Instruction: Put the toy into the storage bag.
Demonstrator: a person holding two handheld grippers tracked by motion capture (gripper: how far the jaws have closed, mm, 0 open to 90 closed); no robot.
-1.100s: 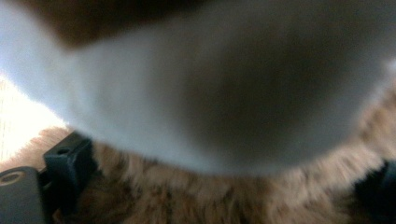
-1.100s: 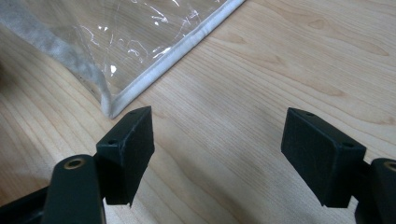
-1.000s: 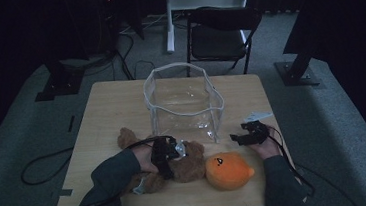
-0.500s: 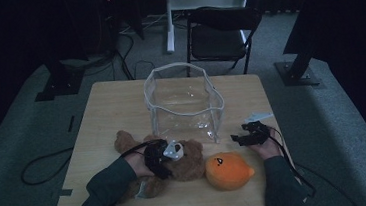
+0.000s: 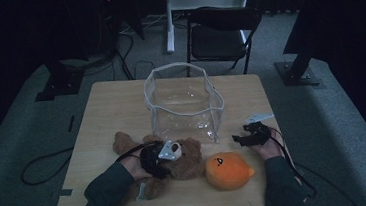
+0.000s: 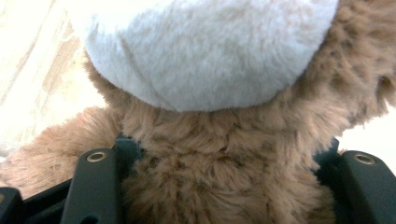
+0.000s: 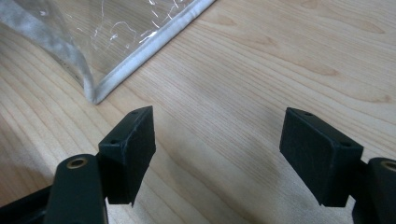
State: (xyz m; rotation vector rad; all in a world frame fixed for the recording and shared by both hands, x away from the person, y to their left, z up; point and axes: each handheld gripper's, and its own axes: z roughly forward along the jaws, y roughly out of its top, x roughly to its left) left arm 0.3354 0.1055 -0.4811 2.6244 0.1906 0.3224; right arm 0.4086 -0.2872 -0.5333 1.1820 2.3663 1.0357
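Your left gripper (image 5: 161, 157) has just been closing its jaws around the teddy bear (image 6: 224, 177); your right gripper (image 7: 217, 154) hangs wide and empty. Both the bear and the orange plush (image 5: 228, 170) remain outside the clear bag (image 5: 183, 103).

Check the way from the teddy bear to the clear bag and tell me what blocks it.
Nothing visible does. The teddy bear lies just in front of the clear bag, whose top stands open. The left gripper has just been closing, its jaws on either side of the bear. The orange plush lies off to the side.

We see a brown teddy bear (image 5: 185, 155) with a pale muzzle (image 6: 205, 51) lying flat near the table's (image 5: 111, 109) front edge, left of centre, its fur filling the left gripper view.
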